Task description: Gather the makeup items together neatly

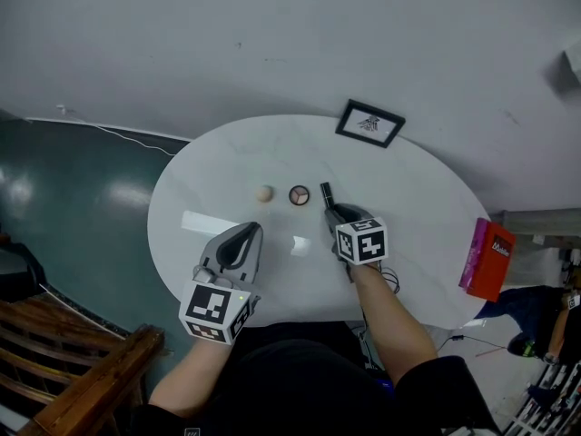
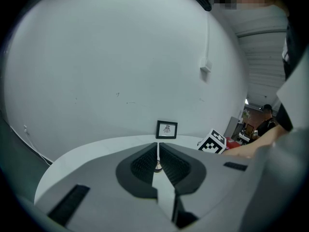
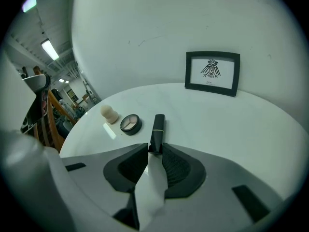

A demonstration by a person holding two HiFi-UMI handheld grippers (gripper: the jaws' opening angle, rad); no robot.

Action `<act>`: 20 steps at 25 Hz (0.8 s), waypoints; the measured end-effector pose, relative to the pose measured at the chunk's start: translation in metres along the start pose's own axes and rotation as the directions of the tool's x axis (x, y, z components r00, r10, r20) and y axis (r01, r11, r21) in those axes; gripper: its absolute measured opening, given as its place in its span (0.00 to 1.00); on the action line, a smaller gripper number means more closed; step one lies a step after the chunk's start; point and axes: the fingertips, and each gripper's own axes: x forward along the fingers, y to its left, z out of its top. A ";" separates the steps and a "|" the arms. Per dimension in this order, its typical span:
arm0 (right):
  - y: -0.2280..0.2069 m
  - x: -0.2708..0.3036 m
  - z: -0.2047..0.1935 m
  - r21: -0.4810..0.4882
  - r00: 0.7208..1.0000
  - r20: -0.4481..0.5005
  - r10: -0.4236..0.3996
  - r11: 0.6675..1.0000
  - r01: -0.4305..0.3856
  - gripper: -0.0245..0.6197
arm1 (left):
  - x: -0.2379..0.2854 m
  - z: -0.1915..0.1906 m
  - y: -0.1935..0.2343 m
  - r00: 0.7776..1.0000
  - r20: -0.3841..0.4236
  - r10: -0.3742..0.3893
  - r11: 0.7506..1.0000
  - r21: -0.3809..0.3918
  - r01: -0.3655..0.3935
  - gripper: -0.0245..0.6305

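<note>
Placement of the lipstick tube (image 3: 157, 128) looks to be the step in hand. The black tube lies flat on the white table (image 1: 408, 198) just to the right of the round compact (image 3: 130, 123), pointing away from the person, close beside the compact but not touching it; the right gripper (image 3: 155, 150) is tilted steeply down at the tabletop, its jaws clamped on the tube's near end with a pad against each side; the beige sponge (image 3: 109, 113) stands just to the left of the compact with a small gap, so the three items make a short row with the compact in the middle. The left gripper (image 1: 251, 229) hovers nearer the person than the compact and a little to its left, jaws together with nothing between them; it takes no part for now.

By my reading the gathering is nearly complete. The next move calls for letting the tube go without rolling it; the jaws should part evenly, then the gripper should draw back along the tube's length so that neither pad drags it askew or knocks it into the compact. If the row seems too loose, a gentle sideways nudge of the tube toward the compact would tighten it; the framed picture (image 1: 369, 123), well beyond the compact, needs no attention.
</note>
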 end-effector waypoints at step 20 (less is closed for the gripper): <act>0.015 -0.006 0.001 0.205 0.991 0.074 -0.110 0.974 0.092 0.28 | -0.045 -0.002 0.006 0.999 0.053 -0.005 1.000 -0.001 0.005 0.07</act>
